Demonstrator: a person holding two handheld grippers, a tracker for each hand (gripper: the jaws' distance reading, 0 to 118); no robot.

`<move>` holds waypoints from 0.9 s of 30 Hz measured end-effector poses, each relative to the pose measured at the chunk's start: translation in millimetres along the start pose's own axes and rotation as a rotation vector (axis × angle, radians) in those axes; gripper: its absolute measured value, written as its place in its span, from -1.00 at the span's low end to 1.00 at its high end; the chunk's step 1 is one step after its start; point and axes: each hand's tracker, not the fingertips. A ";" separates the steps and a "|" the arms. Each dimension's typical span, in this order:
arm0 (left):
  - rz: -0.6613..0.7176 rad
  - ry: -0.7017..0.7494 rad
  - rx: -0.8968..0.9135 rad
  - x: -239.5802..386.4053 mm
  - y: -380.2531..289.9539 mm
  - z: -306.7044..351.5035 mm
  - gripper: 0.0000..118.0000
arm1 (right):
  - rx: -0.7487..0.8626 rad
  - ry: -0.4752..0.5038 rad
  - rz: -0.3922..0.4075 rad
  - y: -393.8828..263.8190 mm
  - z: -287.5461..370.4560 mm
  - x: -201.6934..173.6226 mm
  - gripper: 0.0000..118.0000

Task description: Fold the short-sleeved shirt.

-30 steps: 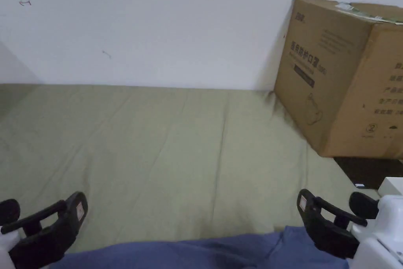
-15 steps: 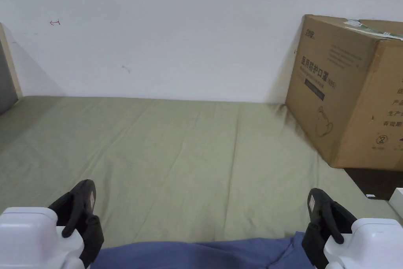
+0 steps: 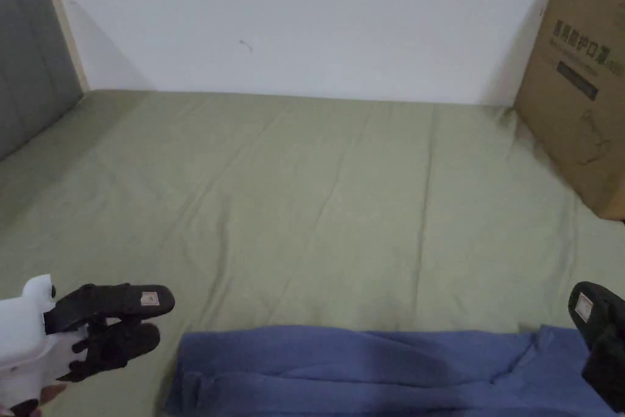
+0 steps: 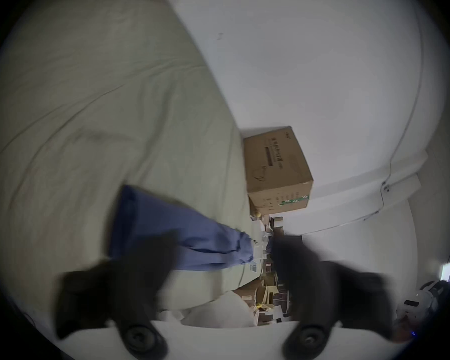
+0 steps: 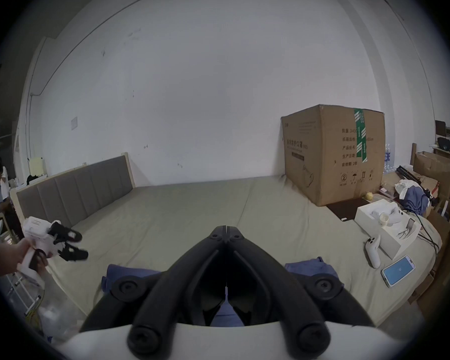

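Along the bottom edge of the head view lies the blue short-sleeved cotton shirt (image 3: pixel 366 369), spread in a long rumpled band on the olive-green bed sheet (image 3: pixel 317 192). At the lower left of that frame my left gripper (image 3: pixel 143 320) hangs just beside the shirt's left end, turned on its side, its black fingers (image 3: pixel 122 301) parted with nothing between them; my hand (image 5: pixel 13 251) around its white body appears at the left edge of the right gripper view. From its own camera the fingers are blurred but stand well apart, with the shirt lying across the sheet beyond them. At the lower right corner of the head view my right gripper (image 3: pixel 601 339) sits at the shirt's right end; its own view shows the two fingers (image 5: pixel 213 238) pressed together at their tips, empty, above the blue cloth. At the upper right stands a large brown cardboard box (image 3: pixel 580 70) against the white wall (image 3: pixel 317 21), and a grey padded headboard (image 3: pixel 30 58) fills the upper left.
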 end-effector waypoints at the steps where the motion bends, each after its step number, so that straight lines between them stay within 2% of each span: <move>1: 0.011 0.012 -0.017 -7.6 -1.5 -3.6 0.99 | -0.012 0.000 0.006 -1.2 -3.1 -2.6 -1.00; 4: 0.040 0.016 -0.005 -47.4 5.9 -11.6 1.00 | -0.051 0.011 0.014 -5.6 -12.6 -9.4 -1.00; 5: 0.060 0.003 -0.018 -43.3 2.7 -13.4 1.00 | -0.070 0.015 0.019 -7.7 -16.7 -12.6 -1.00; 8: 0.114 -0.076 -0.071 -60.8 -3.3 -32.9 1.00 | -0.112 0.026 0.035 -13.0 -25.9 -20.1 -1.00; 10: 0.167 -0.138 -0.167 -89.5 1.8 -56.5 1.00 | -0.142 0.025 0.050 -16.3 -32.0 -25.2 -1.00; 13: 0.115 -0.234 -0.253 -86.5 1.0 -85.1 1.00 | -0.172 0.037 0.062 -20.3 -38.6 -31.1 -1.00; 16: 0.073 -0.170 -0.296 -75.3 -5.2 -113.6 0.94 | -0.196 0.053 0.066 -24.3 -44.4 -37.3 -1.00; 17: 0.025 -0.125 -0.271 -68.8 -9.4 -119.9 0.80 | -0.204 0.061 0.066 -25.5 -45.8 -39.1 -1.00; 18: -0.007 -0.099 -0.244 -64.9 -12.6 -122.6 0.13 | -0.210 0.067 0.066 -26.3 -47.2 -41.1 -1.00; 19: -0.033 -0.058 -0.214 -62.8 -15.8 -124.0 -0.78 | -0.215 0.071 0.067 -26.9 -48.1 -43.0 -1.00; 20: -0.060 0.081 -0.179 -65.8 -18.2 -126.5 -0.91 | -0.219 0.073 0.069 -27.7 -47.3 -44.2 -1.00; 21: -0.083 0.262 -0.171 -85.1 -6.0 -129.4 -0.91 | -0.222 0.075 0.071 -28.2 -47.2 -45.1 -1.00; 23: -0.015 0.085 -0.147 -89.9 -4.9 -120.6 -0.91 | -0.235 0.076 0.079 -28.2 -47.4 -45.7 -1.00; 27: -0.143 0.227 -0.203 -61.6 2.6 -116.4 -0.91 | -0.245 0.086 0.079 -25.7 -42.3 -41.7 -1.00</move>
